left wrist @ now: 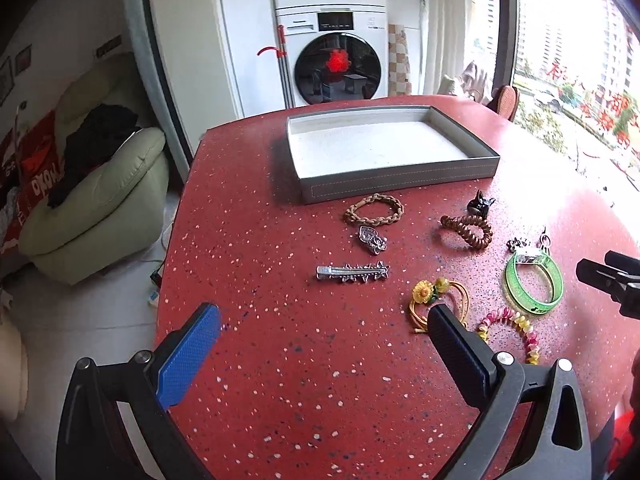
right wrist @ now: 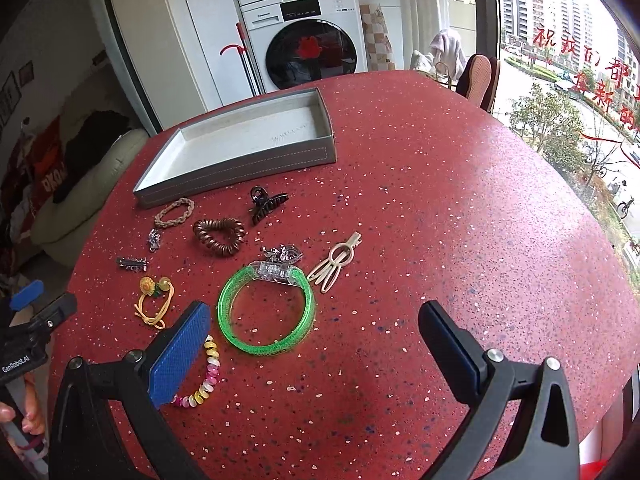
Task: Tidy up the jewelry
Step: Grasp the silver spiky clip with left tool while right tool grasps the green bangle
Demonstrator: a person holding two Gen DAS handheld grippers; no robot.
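A grey tray (left wrist: 400, 182) (right wrist: 240, 172) with a white lining stands empty at the far side of the red speckled table (left wrist: 300, 360). In front of it lie a braided band (left wrist: 374, 209), a silver clip (left wrist: 352, 272), a brown coil tie (right wrist: 219, 236), a black claw clip (right wrist: 266, 201), a green bangle (right wrist: 266, 312), a sunflower tie (left wrist: 434, 296) and a beige clip (right wrist: 338, 261). My left gripper (left wrist: 324, 324) hovers open near the sunflower tie. Beside the green bangle my right gripper (right wrist: 316, 324) is open, its left finger over a pastel coil tie (right wrist: 208, 376).
A washing machine (left wrist: 332, 56) stands behind the table, and a pale green armchair (left wrist: 96, 200) sits to the left. A large window runs along the right. The table's right half (right wrist: 480, 220) holds no objects. A hand (right wrist: 28, 416) grips the left tool.
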